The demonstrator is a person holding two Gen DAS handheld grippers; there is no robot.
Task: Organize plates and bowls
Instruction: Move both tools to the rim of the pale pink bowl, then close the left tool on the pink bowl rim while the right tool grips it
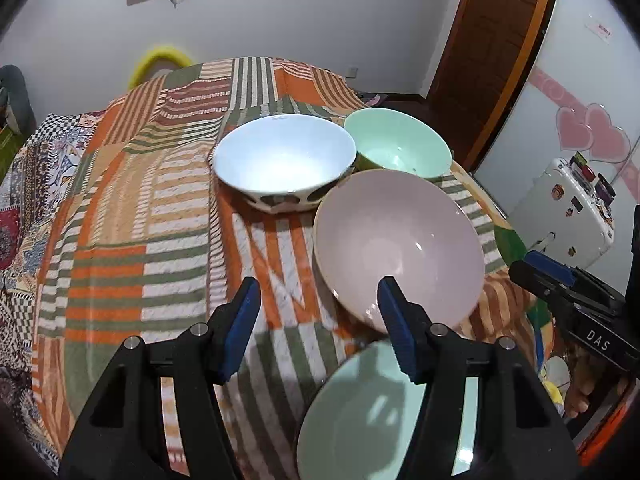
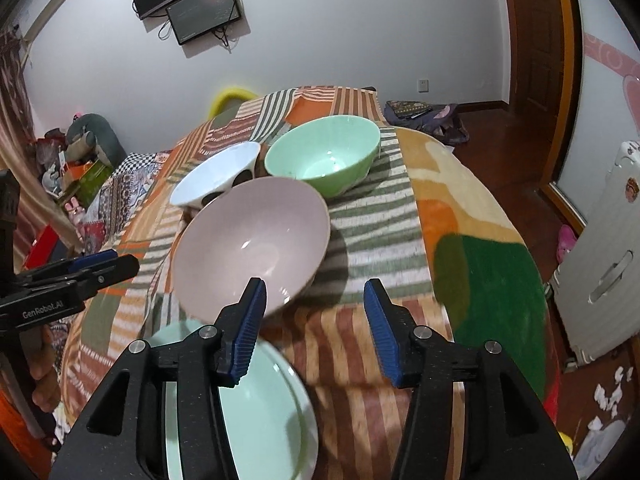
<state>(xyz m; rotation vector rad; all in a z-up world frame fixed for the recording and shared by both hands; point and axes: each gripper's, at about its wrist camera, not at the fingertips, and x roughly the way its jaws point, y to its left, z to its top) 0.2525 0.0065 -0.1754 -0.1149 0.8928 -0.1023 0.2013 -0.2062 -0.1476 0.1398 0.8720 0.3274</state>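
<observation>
On the right gripper [image 1: 550, 270] reads "DAS"; left gripper [image 2: 96, 264], "GenRobot.AI".

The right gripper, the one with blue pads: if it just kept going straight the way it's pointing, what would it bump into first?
Probably the striped blanket. The right gripper is open and empty; between its pads only cloth shows. The pink bowl lies just left of that line, so depth is uncertain and its left finger might clip the rim.
</observation>
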